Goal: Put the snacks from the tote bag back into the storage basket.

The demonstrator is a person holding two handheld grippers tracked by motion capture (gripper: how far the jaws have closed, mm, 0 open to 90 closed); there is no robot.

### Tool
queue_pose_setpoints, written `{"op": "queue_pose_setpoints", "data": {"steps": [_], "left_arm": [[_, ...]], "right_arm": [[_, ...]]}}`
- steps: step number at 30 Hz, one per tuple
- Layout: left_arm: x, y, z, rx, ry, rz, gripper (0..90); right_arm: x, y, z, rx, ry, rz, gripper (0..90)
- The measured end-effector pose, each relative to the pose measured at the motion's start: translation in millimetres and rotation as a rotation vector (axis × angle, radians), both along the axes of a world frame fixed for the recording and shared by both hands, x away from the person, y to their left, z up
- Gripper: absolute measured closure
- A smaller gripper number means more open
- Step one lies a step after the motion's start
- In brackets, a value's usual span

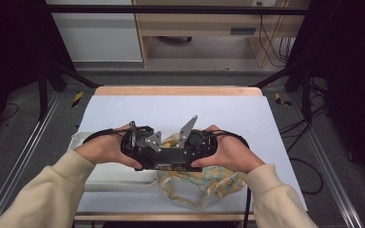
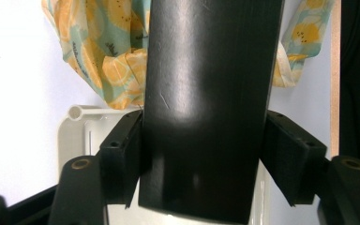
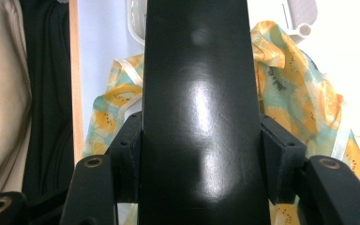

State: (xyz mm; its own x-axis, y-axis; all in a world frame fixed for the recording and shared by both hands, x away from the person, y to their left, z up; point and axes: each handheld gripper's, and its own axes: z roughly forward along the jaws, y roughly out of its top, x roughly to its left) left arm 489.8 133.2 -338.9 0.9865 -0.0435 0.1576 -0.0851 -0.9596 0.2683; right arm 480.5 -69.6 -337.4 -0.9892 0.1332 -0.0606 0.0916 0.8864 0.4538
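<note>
Left gripper (image 2: 204,159) and right gripper (image 3: 201,164) each clamping one end of a glossy black box (image 1: 173,159), above lemon-print fabric bag (image 1: 209,183), white tray (image 1: 116,183) beside it

Grey floor (image 1: 24,142) w/ metal rails, black frame posts, wood cabinet (image 1: 195,23) at back, cables (image 1: 273,42) on right.

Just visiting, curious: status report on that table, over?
Left gripper and right gripper both clamped on black box, opposite ends. Box held over yellow-print cloth bag. White tray at left, not obstructing.
</note>
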Motion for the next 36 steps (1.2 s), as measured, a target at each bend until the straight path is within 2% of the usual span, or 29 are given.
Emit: {"op": "queue_pose_setpoints", "data": {"steps": [7, 9, 13, 21, 23, 25, 28, 30, 32, 36], "left_arm": [[-1.2, -1.0, -5.4, 0.034, 0.002, -0.022, 39.4], [-0.3, 0.0, -5.7, 0.031, 0.011, -0.023, 40.6], [0.6, 3.4, -5.2, -0.001, 0.028, -0.022, 42.8], [0.3, 4.9, -4.1, 0.008, 0.007, -0.028, 43.6], [0.6, 5.9, -5.5, 0.010, 0.001, -0.026, 43.7], [1.7, 8.2, -5.0, 0.007, -0.007, -0.021, 43.7], [3.2, 16.1, -1.7, -0.005, -0.013, -0.005, 43.7], [4.1, 23.1, 1.1, -0.016, -0.017, 0.000, 43.7], [4.6, 29.2, 3.1, -0.026, -0.015, 0.010, 43.6], [5.1, 37.0, 4.9, -0.034, -0.016, 0.016, 43.5]], "right_arm": [[-0.4, 2.0, -0.5, -0.013, 0.007, 0.016, 43.2], [-0.5, 2.3, -1.6, -0.012, 0.005, 0.019, 43.1], [-0.6, 2.0, -5.3, -0.011, -0.004, 0.020, 42.3], [1.7, 2.7, -6.3, -0.007, -0.013, 0.018, 38.5], [0.9, 1.9, -5.5, 0.010, -0.014, 0.005, 31.1], [-1.1, -0.9, -3.5, 0.032, -0.037, -0.021, 23.1], [-4.0, -8.9, 1.7, 0.067, -0.064, -0.070, 18.7], [-8.1, -16.4, 6.2, 0.114, -0.098, -0.105, 14.8], [-10.9, -24.7, 9.7, 0.151, -0.109, -0.130, 12.4], [-15.6, -37.2, 10.6, 0.175, -0.127, -0.175, 10.9]]}}
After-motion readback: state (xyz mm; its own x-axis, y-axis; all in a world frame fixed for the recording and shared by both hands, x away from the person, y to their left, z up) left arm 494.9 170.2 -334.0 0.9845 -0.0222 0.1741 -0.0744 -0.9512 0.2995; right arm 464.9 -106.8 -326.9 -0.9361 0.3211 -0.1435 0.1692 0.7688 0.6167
